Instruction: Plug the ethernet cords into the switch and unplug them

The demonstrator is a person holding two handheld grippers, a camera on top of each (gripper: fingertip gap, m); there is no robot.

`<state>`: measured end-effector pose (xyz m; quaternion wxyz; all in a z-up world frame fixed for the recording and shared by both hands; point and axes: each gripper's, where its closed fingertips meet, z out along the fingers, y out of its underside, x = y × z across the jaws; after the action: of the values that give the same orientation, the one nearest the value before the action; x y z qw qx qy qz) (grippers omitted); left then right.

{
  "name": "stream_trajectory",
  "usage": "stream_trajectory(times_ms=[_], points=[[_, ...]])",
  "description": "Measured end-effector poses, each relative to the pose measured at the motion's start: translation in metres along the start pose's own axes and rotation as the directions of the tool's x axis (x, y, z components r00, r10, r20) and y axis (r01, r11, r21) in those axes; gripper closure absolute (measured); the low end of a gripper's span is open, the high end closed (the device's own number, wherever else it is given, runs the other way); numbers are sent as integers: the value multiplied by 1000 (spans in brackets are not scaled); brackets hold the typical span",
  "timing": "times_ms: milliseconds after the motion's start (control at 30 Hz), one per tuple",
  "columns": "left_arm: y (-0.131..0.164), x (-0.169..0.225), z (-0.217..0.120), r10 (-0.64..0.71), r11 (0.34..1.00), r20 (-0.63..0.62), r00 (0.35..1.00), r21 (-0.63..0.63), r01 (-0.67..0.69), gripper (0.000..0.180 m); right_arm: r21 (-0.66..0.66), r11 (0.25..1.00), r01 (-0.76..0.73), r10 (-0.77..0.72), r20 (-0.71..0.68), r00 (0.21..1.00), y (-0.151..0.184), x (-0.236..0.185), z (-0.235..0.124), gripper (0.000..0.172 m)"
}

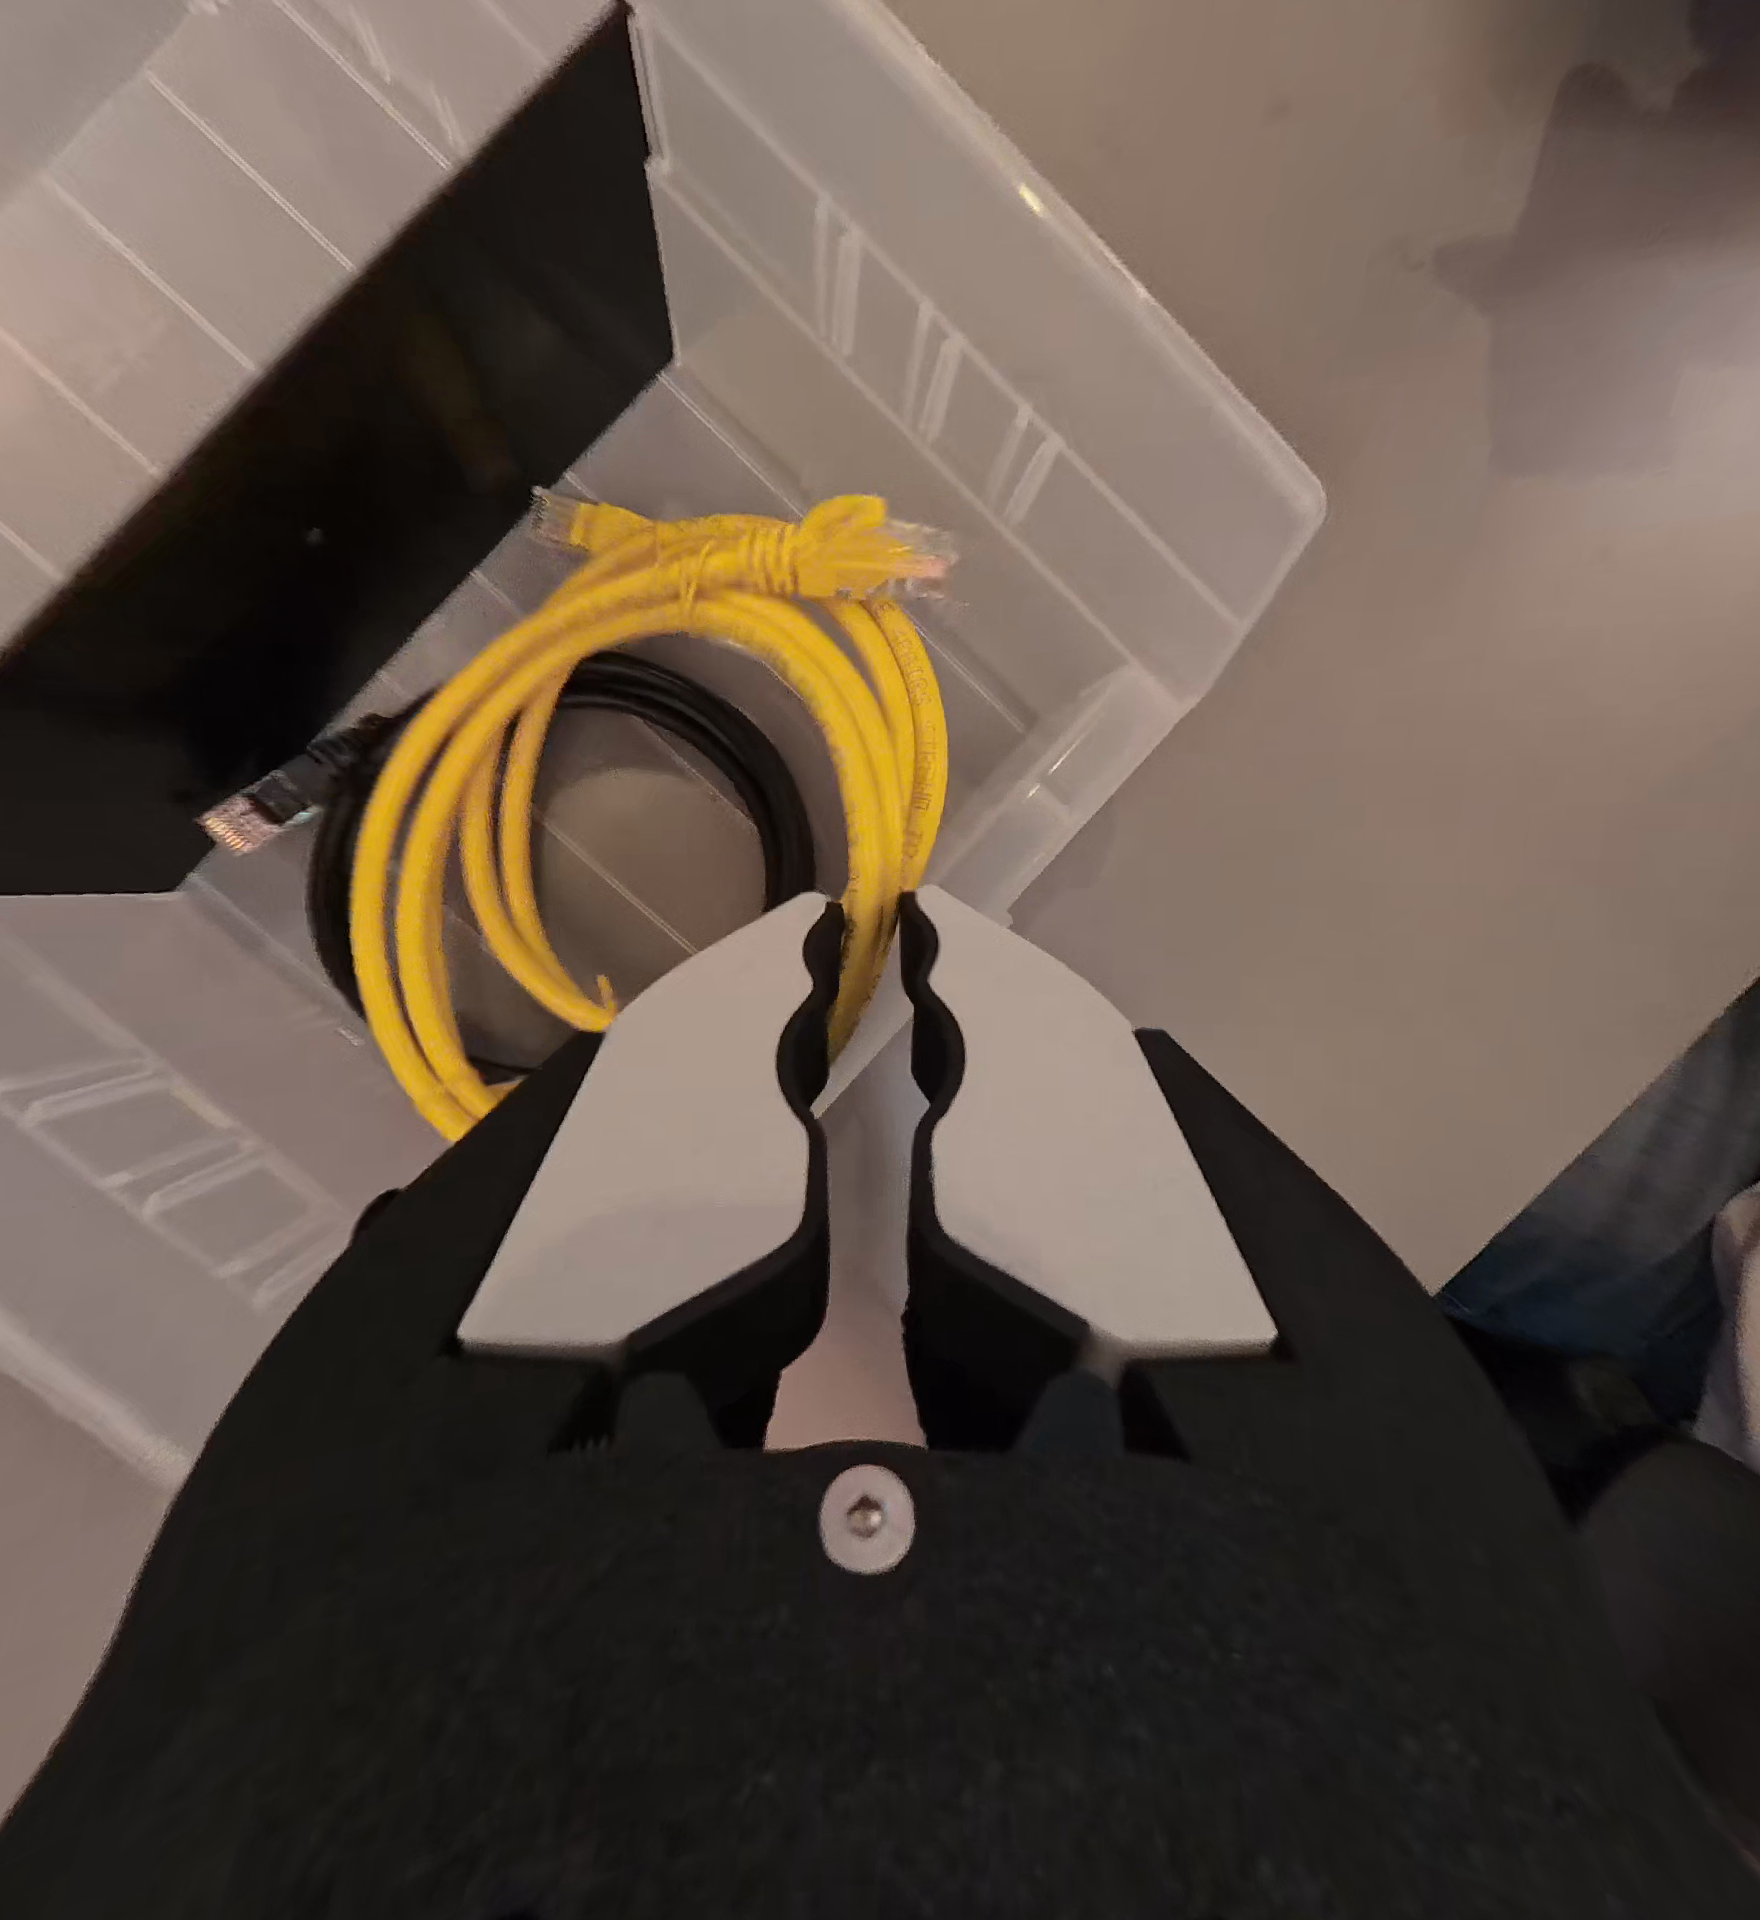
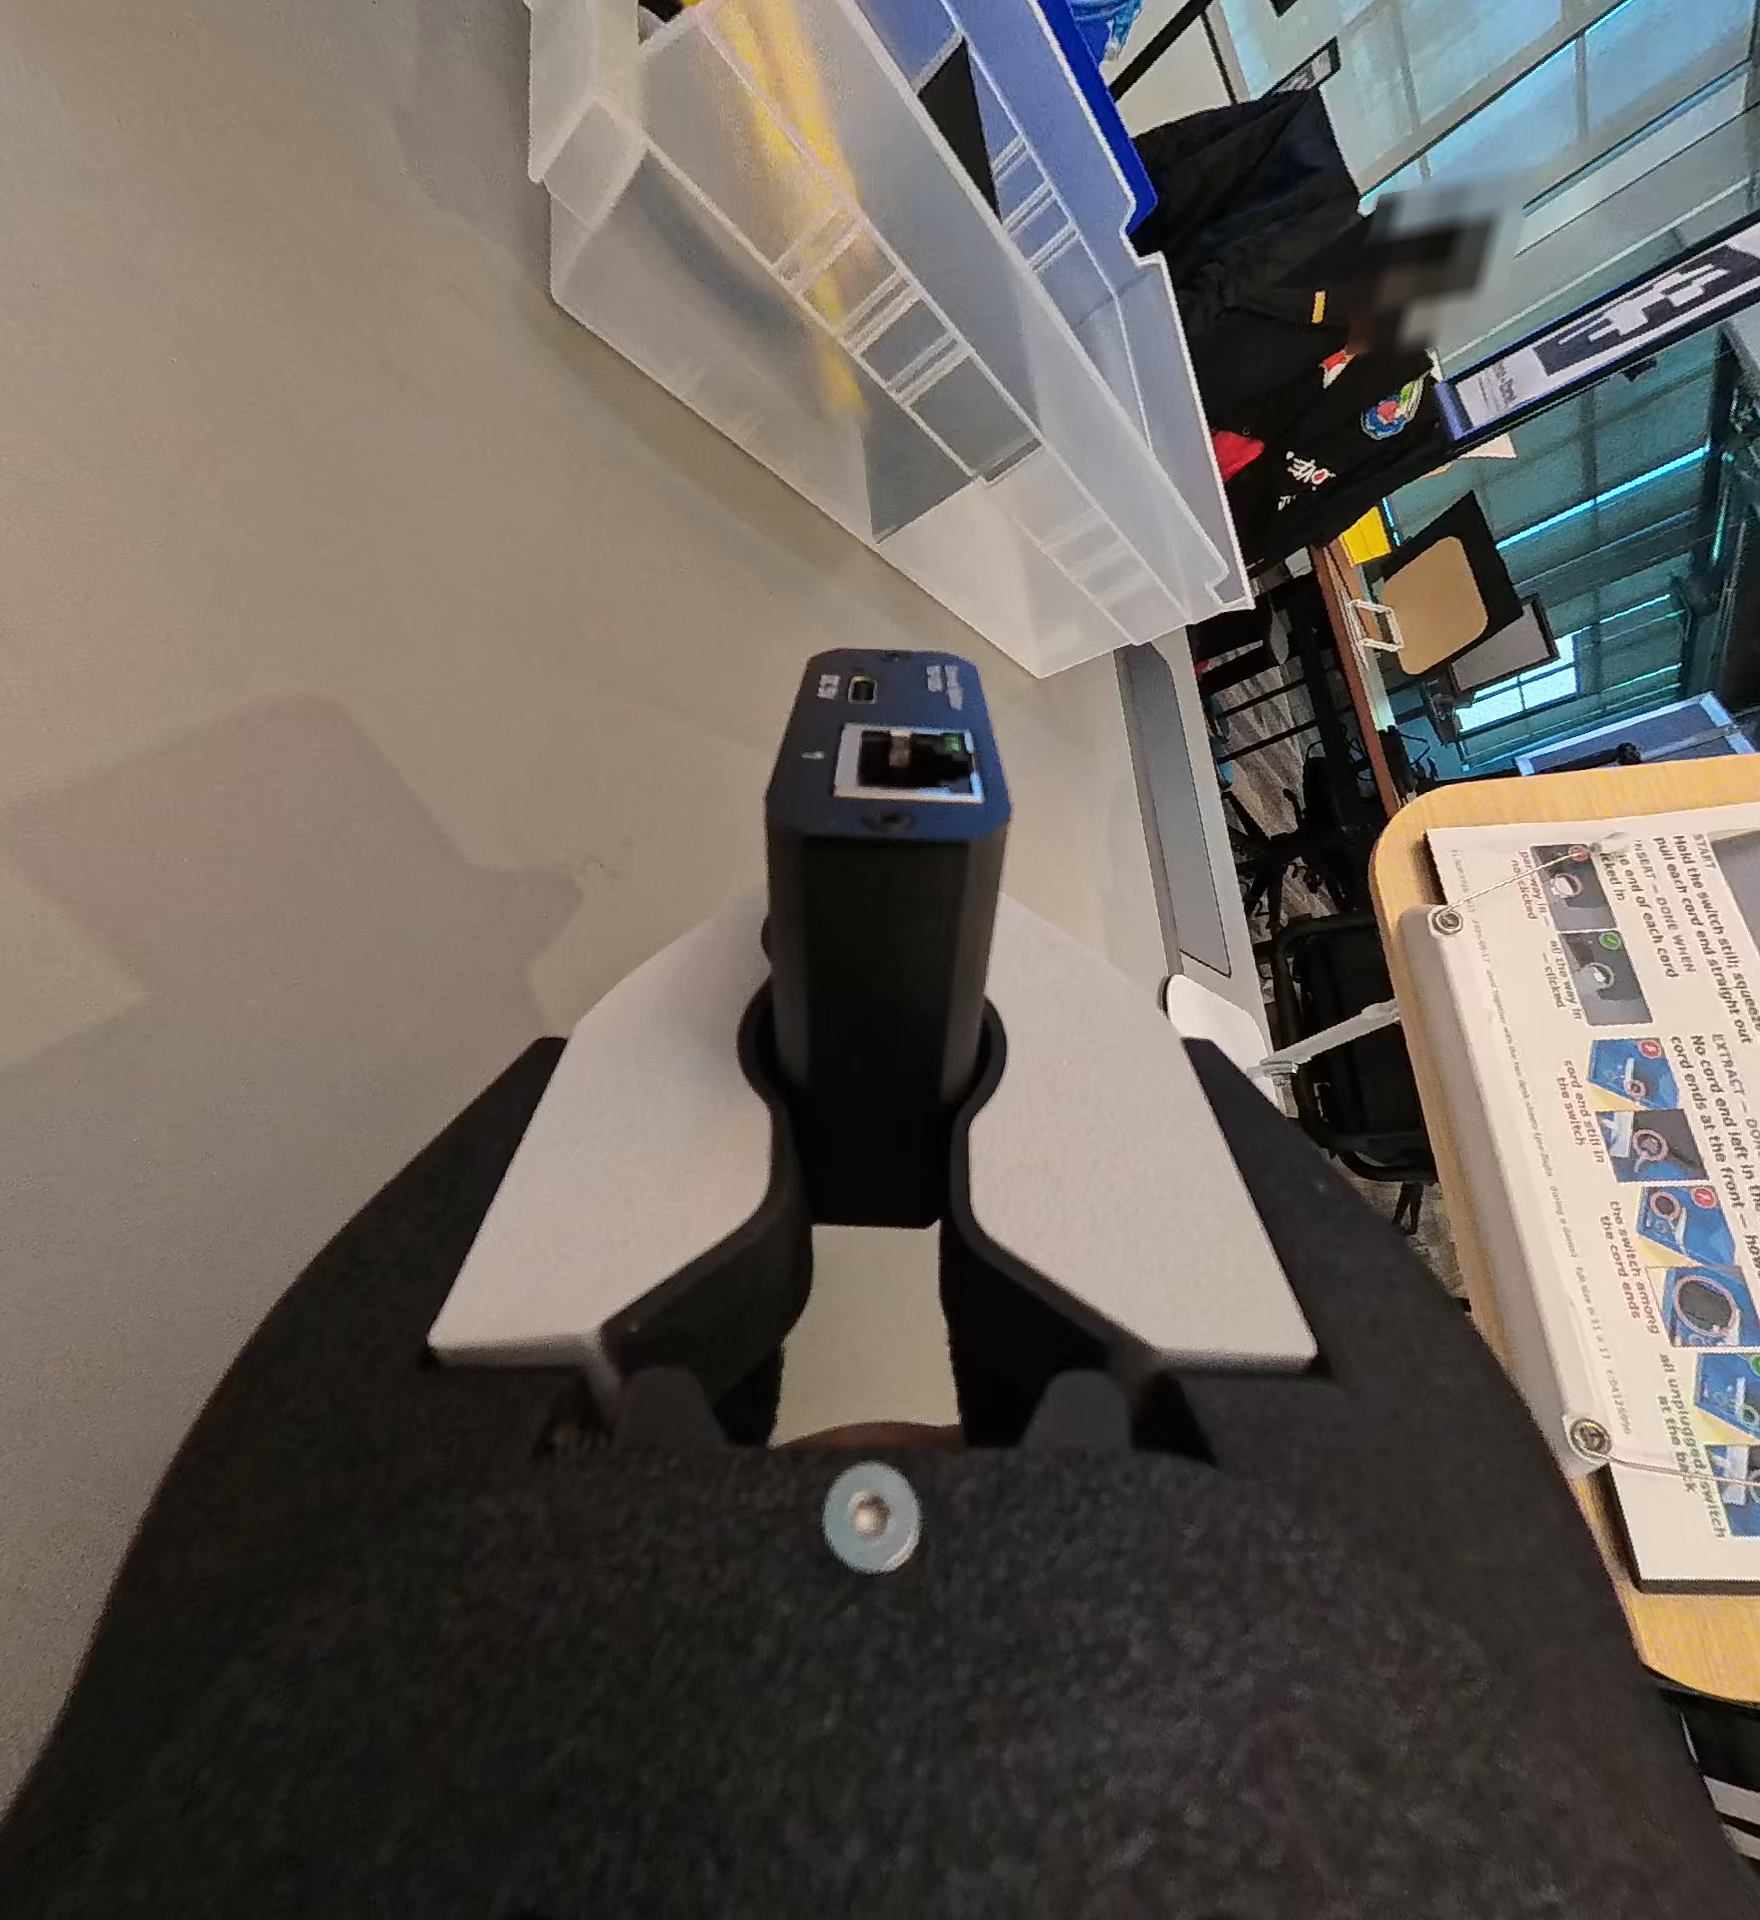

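Left wrist view: left gripper (image 1: 871, 914) pinches the coiled yellow ethernet cord (image 1: 647, 644) over the clear bin (image 1: 1115, 416), above a black cord (image 1: 751, 748). Right gripper (image 2: 876, 1039) clamps the dark switch (image 2: 881, 883), port outward.

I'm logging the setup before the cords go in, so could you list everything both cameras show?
Yellow cord: one, coiled and tied, in the bin, gripped by the left tongs.
Black cord: one, coiled, under the yellow cord.
Bin: one, clear plastic, on the table.
Black panel: one, across the bin.
Switch: one, dark blue and black, port empty, clamped in the right tongs.
Table: one, pale.
Instruction sheet: one, on a wooden board at right.
Left tongs: closed on the yellow cord.
Right tongs: closed on the switch.
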<state>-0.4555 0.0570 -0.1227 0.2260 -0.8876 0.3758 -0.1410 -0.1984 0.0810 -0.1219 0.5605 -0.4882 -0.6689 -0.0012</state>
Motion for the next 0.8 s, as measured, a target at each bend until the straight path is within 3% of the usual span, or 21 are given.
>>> stream_trajectory(times_ms=[33, 233, 333, 400, 600, 800], points=[[-3, -4, -4, 5, 1000, 36, 999, 17, -6, 170, -1, 1000, 0, 0, -2, 1000, 0, 0, 0, 147], [-25, -2, -57, -34, 981, 272, 962, 195, -21, 175, 8, 1000, -8, 8, -18, 1000, 0, 4, -2, 147], [-33, 39, -82, -140, 946, 312, 940, 322, 34, 175, 7, 1000, -11, 11, -27, 1000, 0, 6, -2, 147], [-32, 79, -79, -199, 930, 322, 926, 361, 74, 175, 7, 1000, -10, 11, -34, 999, 0, 7, -2, 147], [-17, 171, 11, -275, 940, 349, 896, 293, 174, 174, 18, 1000, -19, 20, -42, 999, -2, 10, -3, 147], [-26, 213, 84, -347, 914, 118, 930, 265, 307, 171, 26, 1000, -11, 12, -47, 999, -5, 11, -6, 147]])
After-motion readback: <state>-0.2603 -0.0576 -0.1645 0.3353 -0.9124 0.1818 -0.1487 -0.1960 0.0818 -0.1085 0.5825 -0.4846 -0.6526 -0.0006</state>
